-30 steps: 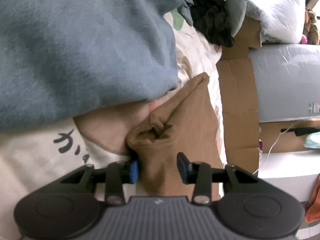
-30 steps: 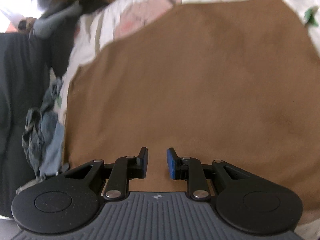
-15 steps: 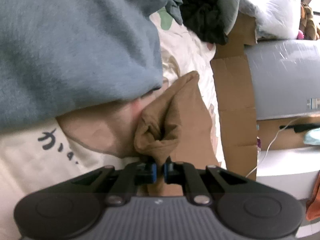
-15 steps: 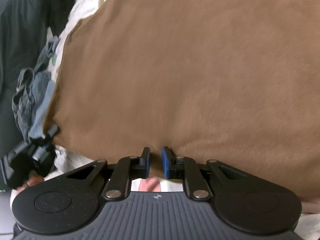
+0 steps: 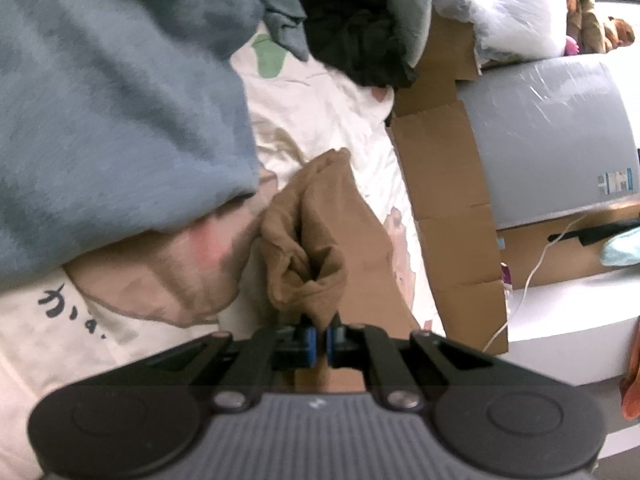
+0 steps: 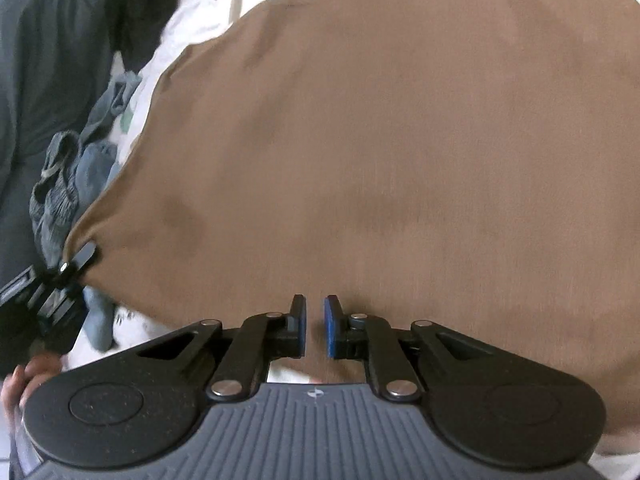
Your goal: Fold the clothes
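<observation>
Brown cloth against pale printed bedding

A plain brown knit garment is seen on a cream bed sheet printed with green, pink and tan shapes. Blue pads are carried on the black-armed left gripper and right gripper. A blue-grey fleece garment, tan cardboard flaps and a black crumpled cloth are shown in flat, unpatterned colour.
</observation>
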The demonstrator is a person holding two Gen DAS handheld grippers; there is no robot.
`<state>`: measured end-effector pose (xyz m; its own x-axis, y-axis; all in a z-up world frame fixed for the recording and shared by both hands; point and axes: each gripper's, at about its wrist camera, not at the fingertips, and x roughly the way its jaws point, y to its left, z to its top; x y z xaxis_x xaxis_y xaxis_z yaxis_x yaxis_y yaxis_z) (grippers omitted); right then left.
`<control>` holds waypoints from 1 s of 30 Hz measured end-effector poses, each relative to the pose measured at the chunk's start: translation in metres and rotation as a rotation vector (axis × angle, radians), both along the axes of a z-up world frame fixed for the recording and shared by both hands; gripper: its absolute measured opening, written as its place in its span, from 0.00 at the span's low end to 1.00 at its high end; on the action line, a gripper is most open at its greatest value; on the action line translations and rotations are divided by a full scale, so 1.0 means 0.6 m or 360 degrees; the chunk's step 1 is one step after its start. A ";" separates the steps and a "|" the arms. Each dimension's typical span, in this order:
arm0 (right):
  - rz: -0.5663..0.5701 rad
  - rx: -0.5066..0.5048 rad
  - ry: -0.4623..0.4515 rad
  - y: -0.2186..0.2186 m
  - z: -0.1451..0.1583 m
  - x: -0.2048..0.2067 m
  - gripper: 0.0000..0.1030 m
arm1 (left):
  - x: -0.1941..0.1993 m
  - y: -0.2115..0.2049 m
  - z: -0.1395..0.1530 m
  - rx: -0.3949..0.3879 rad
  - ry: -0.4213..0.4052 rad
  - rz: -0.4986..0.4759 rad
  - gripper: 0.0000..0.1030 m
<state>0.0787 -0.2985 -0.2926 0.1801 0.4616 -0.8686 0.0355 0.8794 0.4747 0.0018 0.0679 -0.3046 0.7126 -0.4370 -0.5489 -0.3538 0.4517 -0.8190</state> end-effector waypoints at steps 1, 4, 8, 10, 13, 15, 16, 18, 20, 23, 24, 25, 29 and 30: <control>-0.0012 -0.0014 -0.0001 0.003 -0.002 0.005 0.09 | 0.001 -0.002 0.004 0.0008 0.0000 -0.0006 0.04; -0.0008 -0.0075 0.0023 0.014 -0.016 0.010 0.06 | 0.003 -0.006 0.016 0.0019 -0.0020 -0.0024 0.04; 0.0023 -0.0050 0.0107 0.018 -0.028 -0.005 0.07 | 0.015 -0.020 0.031 0.0042 -0.0043 -0.0066 0.04; 0.0028 -0.0034 0.0143 0.015 -0.033 -0.017 0.09 | 0.018 -0.026 0.036 0.0036 -0.0046 -0.0072 0.04; -0.0011 -0.0027 0.0186 0.013 -0.039 -0.029 0.08 | 0.021 -0.036 0.049 0.0081 -0.0065 -0.0103 0.04; -0.0026 -0.0027 0.0192 0.012 -0.040 -0.036 0.08 | 0.025 -0.042 0.057 0.0108 -0.0076 -0.0128 0.04; -0.0023 -0.0032 0.0191 0.015 -0.043 -0.036 0.08 | 0.028 -0.045 0.060 0.0117 -0.0080 -0.0141 0.04; -0.0020 -0.0041 0.0191 0.021 -0.047 -0.038 0.07 | 0.031 -0.052 0.066 0.0136 -0.0092 -0.0167 0.04; -0.0017 -0.0053 0.0196 0.024 -0.049 -0.039 0.06 | 0.035 -0.059 0.069 0.0157 -0.0101 -0.0189 0.04; -0.0005 -0.0067 0.0193 0.030 -0.051 -0.041 0.06 | 0.040 -0.068 0.075 0.0173 -0.0115 -0.0212 0.04; 0.0000 -0.0070 0.0191 0.032 -0.051 -0.042 0.06 | 0.041 -0.070 0.077 0.0177 -0.0118 -0.0218 0.04; -0.0002 -0.0069 0.0190 0.032 -0.052 -0.044 0.06 | 0.042 -0.073 0.080 0.0188 -0.0120 -0.0226 0.04; -0.0031 -0.0065 0.0216 0.034 -0.055 -0.042 0.05 | 0.047 -0.083 0.093 0.0248 -0.0120 -0.0261 0.04; -0.0039 -0.0065 0.0223 0.035 -0.054 -0.041 0.05 | 0.047 -0.085 0.096 0.0262 -0.0118 -0.0268 0.04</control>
